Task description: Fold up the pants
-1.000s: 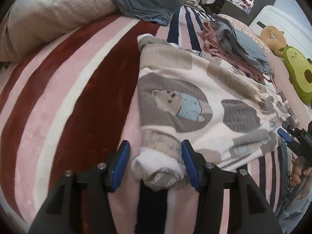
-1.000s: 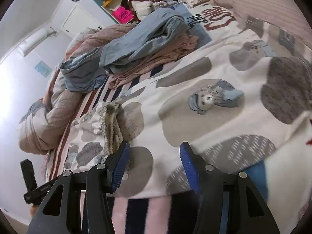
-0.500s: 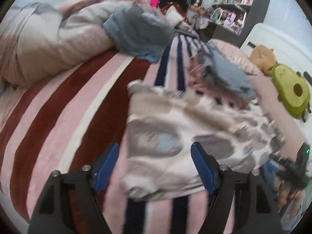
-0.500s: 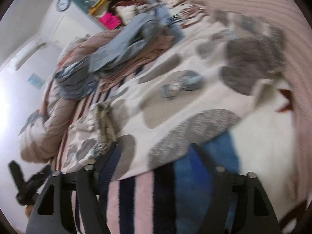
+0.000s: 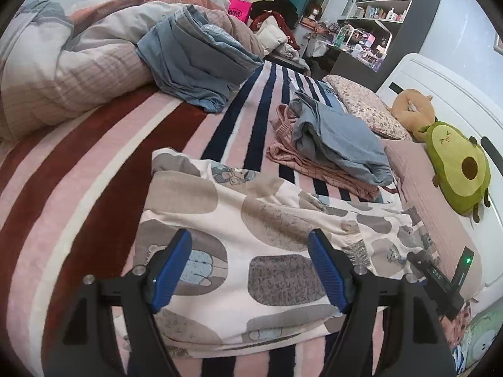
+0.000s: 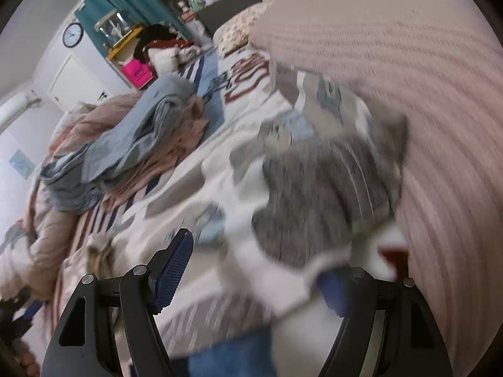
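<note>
The bed (image 5: 94, 163), under a striped pink, red and navy blanket, carries everything. At its far end sits a bunched duvet (image 5: 72, 62) with blue cloth heaped on it; nearer the pillows lies a pile of blue and pink clothes (image 5: 333, 150), and an avocado plush (image 5: 456, 163) rests by the headboard.

The pants (image 5: 257, 245) lie flat across the near part of the bed, cream fabric printed with grey and tan patches and small bears, apparently already doubled over once. I judge them light, soft and limp: they will sag and slide rather than hold a shape, so a fold needs a pinch at an edge or corner through all layers, with the cloth drawn taut between two holds. The near hem and the thicker band end look like the surest places to grip.

The left claw (image 5: 250, 270) is spread wide and holds nothing; it hovers just over the near half of the pants, which run on beyond its blue pads (image 5: 171, 270). The right claw (image 6: 251, 270) is also spread, over the other end of the pants (image 6: 314, 194); that view is blurred, and cloth covers its right pad, so I cannot tell whether it touches. The other tool shows at the pants' right edge in the left view.
</note>
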Demonstrator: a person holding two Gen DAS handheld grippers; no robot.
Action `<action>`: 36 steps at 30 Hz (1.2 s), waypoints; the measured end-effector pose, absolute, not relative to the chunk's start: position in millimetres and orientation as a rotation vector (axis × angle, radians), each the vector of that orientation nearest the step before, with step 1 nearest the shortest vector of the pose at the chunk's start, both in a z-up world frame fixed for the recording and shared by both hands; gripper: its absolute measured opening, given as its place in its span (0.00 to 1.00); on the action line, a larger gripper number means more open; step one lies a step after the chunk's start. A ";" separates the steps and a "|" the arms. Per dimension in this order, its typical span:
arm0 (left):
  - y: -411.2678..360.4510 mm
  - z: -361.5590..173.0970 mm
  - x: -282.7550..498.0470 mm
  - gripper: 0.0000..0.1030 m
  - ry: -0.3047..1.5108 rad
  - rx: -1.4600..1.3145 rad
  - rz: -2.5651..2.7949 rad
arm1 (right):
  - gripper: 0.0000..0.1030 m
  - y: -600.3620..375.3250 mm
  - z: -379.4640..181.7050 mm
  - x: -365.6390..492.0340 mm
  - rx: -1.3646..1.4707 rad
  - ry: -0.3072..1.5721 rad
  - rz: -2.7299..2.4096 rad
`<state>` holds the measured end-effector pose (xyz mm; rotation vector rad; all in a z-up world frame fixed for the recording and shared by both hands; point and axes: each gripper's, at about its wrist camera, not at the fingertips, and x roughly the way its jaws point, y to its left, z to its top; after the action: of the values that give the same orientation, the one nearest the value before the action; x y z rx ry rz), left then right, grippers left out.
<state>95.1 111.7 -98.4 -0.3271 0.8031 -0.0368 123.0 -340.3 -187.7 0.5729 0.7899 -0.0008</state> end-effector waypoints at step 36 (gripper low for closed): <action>220.5 -91.1 42.5 0.71 0.743 -0.409 -0.001 | 0.15 28.0 -158.9 105.1 -0.121 0.882 0.830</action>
<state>42.5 220.5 -91.1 -0.4089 0.7433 -0.0008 105.1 28.0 -158.9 -0.1215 0.8815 0.8304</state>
